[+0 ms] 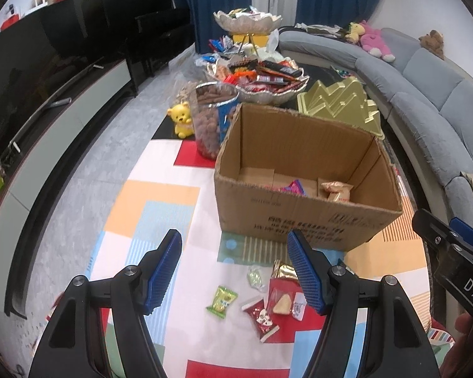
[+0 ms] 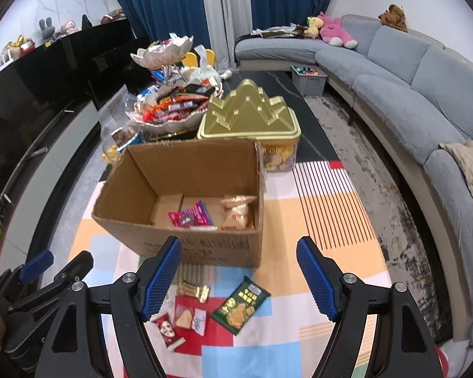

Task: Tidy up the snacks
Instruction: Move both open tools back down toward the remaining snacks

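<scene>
The cardboard box (image 2: 186,236) is the largest container. It stands open-topped on the patterned bench (image 2: 315,220), near both cameras. It holds a pink snack packet (image 2: 190,215) lying flat at centre and a tan snack bag (image 2: 238,214) against the right wall; the remaining floor of the box is bare.

The gold-lidded container (image 2: 249,116) stands just behind the box, on its right side. Its lid is stepped and peaked and is closed. Small yellow pieces show through the clear lower wall; what they are cannot be told.

The lower silver bowl (image 1: 268,93) stands behind the box, left of the gold lid, and is heaped with wrapped snacks. The upper silver bowl (image 1: 247,20) sits above it on a thin stand and also carries wrapped items.

The clear jar (image 1: 209,119) stands beside the far-left corner of the box, filled with brown pieces.

Loose snacks lie on the bench in front of the box: a dark green chip bag (image 2: 241,305), a light green packet (image 1: 222,297), a red packet (image 1: 265,315), a clear packet with a triangular piece (image 2: 183,315) and a gold-wrapped item (image 2: 194,289).

The left hand-held gripper (image 1: 235,269) has its jaws apart and empty, above the loose snacks. The right hand-held gripper (image 2: 238,275) likewise has its jaws apart and empty, above the same group
</scene>
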Tool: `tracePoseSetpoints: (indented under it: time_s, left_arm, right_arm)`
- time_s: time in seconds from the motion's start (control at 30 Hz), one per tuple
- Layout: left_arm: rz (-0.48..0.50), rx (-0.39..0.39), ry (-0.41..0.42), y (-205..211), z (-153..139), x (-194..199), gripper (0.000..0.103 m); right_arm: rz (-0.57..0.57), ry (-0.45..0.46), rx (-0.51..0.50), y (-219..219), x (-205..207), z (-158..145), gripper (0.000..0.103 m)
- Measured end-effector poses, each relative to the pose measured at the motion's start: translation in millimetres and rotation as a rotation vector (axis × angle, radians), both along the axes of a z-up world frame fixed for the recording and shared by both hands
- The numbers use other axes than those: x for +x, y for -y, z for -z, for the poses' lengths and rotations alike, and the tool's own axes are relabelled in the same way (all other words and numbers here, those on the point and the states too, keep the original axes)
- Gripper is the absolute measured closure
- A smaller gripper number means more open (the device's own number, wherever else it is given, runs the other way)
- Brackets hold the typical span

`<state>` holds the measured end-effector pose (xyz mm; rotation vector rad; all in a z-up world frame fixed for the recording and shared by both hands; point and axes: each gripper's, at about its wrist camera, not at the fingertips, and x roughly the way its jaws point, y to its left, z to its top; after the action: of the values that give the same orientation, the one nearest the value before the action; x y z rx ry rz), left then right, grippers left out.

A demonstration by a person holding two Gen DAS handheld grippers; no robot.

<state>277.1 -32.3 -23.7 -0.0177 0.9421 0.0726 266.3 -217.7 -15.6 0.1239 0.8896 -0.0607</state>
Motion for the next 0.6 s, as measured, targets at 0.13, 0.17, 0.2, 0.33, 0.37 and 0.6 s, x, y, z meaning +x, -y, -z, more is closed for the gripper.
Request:
tracePoseSetpoints:
  time_s: [0.13, 0.17, 0.2, 0.33, 0.37, 0.6]
  left_arm:
    - [-0.023, -0.004, -0.024, -1.9, 13.1, -5.8, 0.035]
    - [-0.027, -0.003, -0.027, -2.1, 15.4, -7.0, 0.035]
    - [-0.032, 0.000, -0.033, -2.3, 19.2, -8.5, 0.035]
    - [-0.050, -0.001, -0.056, -3.0, 32.7, -12.8, 0.035]
    - [-0.055, 0.001, -0.060, -2.8, 35.4, -13.6, 0.035]
    - [-0.085, 0.004, -0.089, -3.2, 54.7, -17.1, 0.035]
  right_arm:
    - [0.012, -0.032, 0.003, 1.6, -3.6, 12.7, 0.027]
    - [0.015, -0.038, 0.003, 2.2, -3.9, 14.9, 0.027]
    - [0.018, -0.047, 0.003, 2.4, -4.7, 18.7, 0.027]
    - [0.027, -0.084, 0.006, 0.6, -7.0, 33.1, 0.027]
    - [0.030, -0.095, 0.007, 0.7, -7.3, 37.1, 0.027]
    - [0.050, -0.156, 0.009, 2.0, -8.7, 61.8, 0.027]
